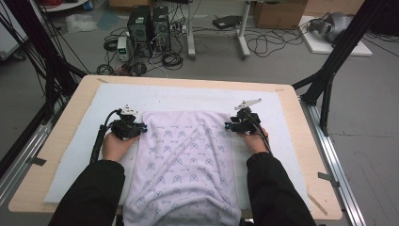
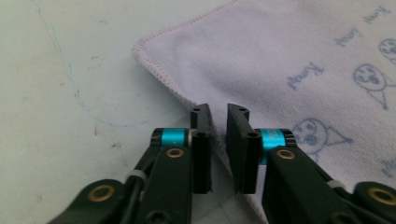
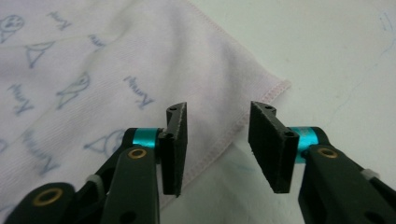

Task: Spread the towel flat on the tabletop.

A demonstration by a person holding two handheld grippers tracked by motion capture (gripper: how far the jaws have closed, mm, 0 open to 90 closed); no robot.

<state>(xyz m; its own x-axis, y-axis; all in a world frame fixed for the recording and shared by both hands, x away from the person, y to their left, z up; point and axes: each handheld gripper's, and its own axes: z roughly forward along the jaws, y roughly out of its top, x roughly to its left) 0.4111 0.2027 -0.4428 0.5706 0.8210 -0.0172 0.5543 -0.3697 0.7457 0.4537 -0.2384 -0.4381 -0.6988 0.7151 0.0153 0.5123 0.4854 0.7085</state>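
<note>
A person in dark sleeves works at a pale wooden counter laid with a white foam mat, in a workshop where computer towers, coiled cables and cardboard boxes crowd the grey floor beyond. Spread down the mat's middle lies a lilac towel printed with small blue faces, its near end hanging over the counter's front edge. The left gripper sits at the towel's far left corner with its jaws drawn together on the hem, a narrow gap left between the pads. The right gripper straddles the hem just short of the far right corner, jaws apart, nothing yet pinched. Doing this step well probably means closing the right gripper squarely on the stitched edge so both corners are held alike, taking cloth only and not the mat beneath, then lifting the two corners together and level to keep the towel from skewing.
</note>
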